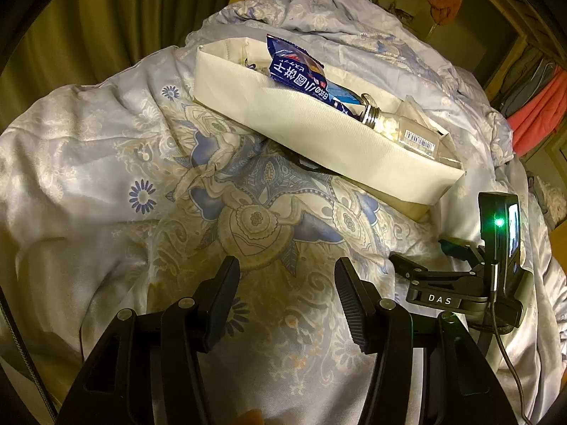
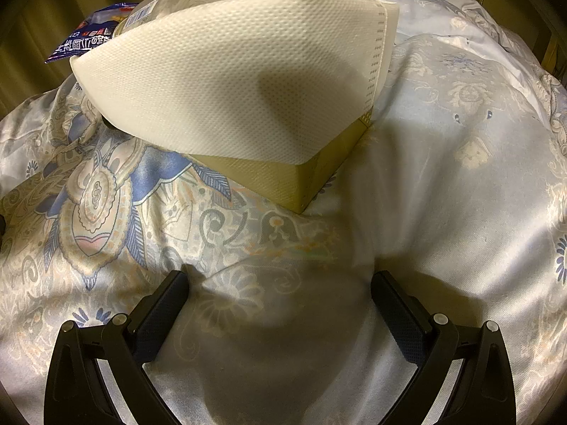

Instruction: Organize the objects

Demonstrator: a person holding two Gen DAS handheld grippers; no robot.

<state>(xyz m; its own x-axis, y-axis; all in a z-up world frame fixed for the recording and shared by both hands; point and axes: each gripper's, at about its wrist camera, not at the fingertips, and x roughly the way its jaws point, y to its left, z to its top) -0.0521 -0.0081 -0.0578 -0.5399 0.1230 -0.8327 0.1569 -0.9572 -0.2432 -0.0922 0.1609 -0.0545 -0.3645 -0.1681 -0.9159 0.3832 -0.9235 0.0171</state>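
Quilt [image 1: 149, 163]: the whole scene is carried on this floral, rumpled bed cover; a soft, uneven footing is given by it, which is judged to be why the bin sits slightly canted rather than flat.
Fabric bin [image 1: 319, 131]: a long white cloth box is set across the quilt with its open top upward, so that things can be dropped in from above; in the right wrist view its near corner [image 2: 301, 191] is seen jutting toward that gripper, the white cuff folded over an olive lower wall.
Blue snack packet [image 1: 301, 74]: it is stood slantwise in the bin, its upper end leaning past the rim because it is longer than the walls are high.
Clear bottle [image 1: 400, 127]: it is laid on its side in the bin's right part, silver cap toward the packet, nearly touching it.
Left gripper [image 1: 285, 299]: it is held released, jaws spread and empty, above bare quilt and well short of the bin.
Right gripper [image 2: 280, 304]: it is likewise spread wide with nothing between the fingers, near the bin's corner.
Open room: bare quilt is left between both grippers and the bin; no loose object is seen outside it, so the sorting is judged nearly done.
Edges: the soft rim would likely yield if pushed.
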